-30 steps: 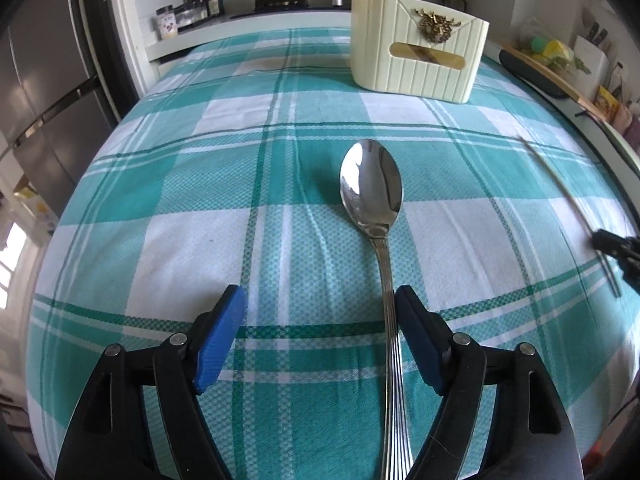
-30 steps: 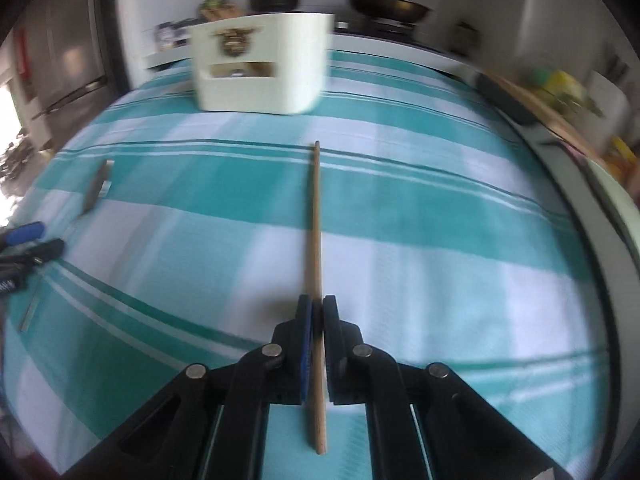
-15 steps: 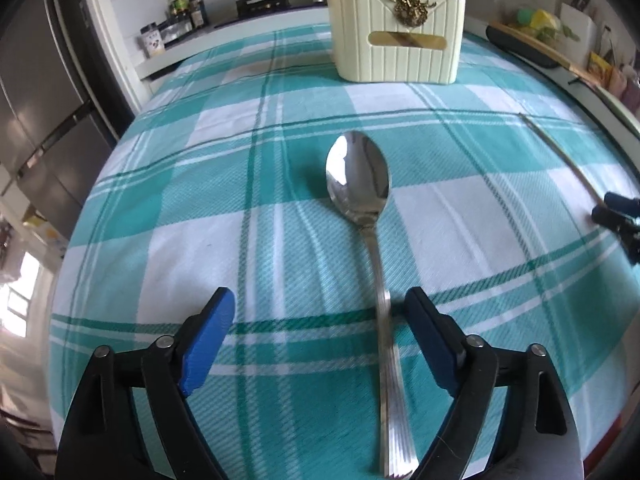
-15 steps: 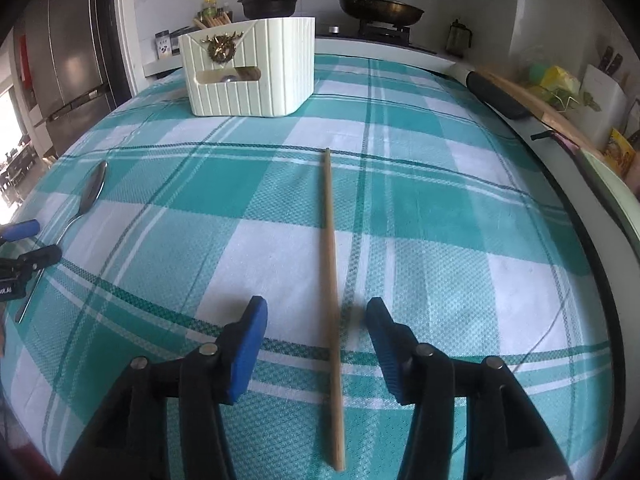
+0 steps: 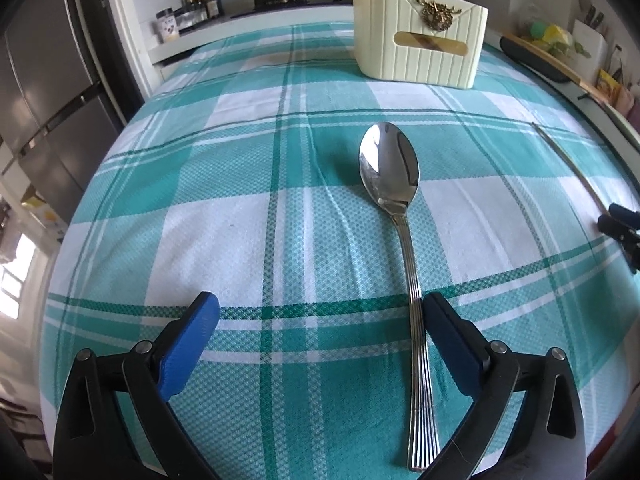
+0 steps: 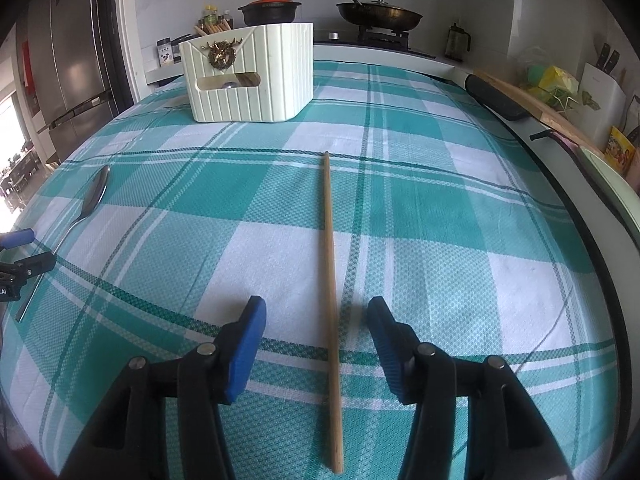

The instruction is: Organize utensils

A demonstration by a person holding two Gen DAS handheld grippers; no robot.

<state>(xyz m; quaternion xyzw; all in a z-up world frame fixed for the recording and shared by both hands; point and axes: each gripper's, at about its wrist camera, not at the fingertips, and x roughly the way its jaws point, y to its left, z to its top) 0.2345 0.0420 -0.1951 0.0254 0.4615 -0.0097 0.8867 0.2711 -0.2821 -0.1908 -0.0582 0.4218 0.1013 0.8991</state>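
Your left gripper (image 5: 318, 318) stands spread wide over the checked tablecloth (image 5: 224, 240), its jaws still opening. The spoon (image 5: 404, 240) lies flat between them, handle close beside the right-hand pad (image 5: 448, 340); contact there cannot be told, and nothing is grasped. Your right gripper (image 6: 316, 332) is released, jaws about half apart. The chopstick (image 6: 331, 280) lies loose on the cloth between the pads, touching neither, its tip pointing toward the cream utensil holder (image 6: 256, 76) at the table's far end.
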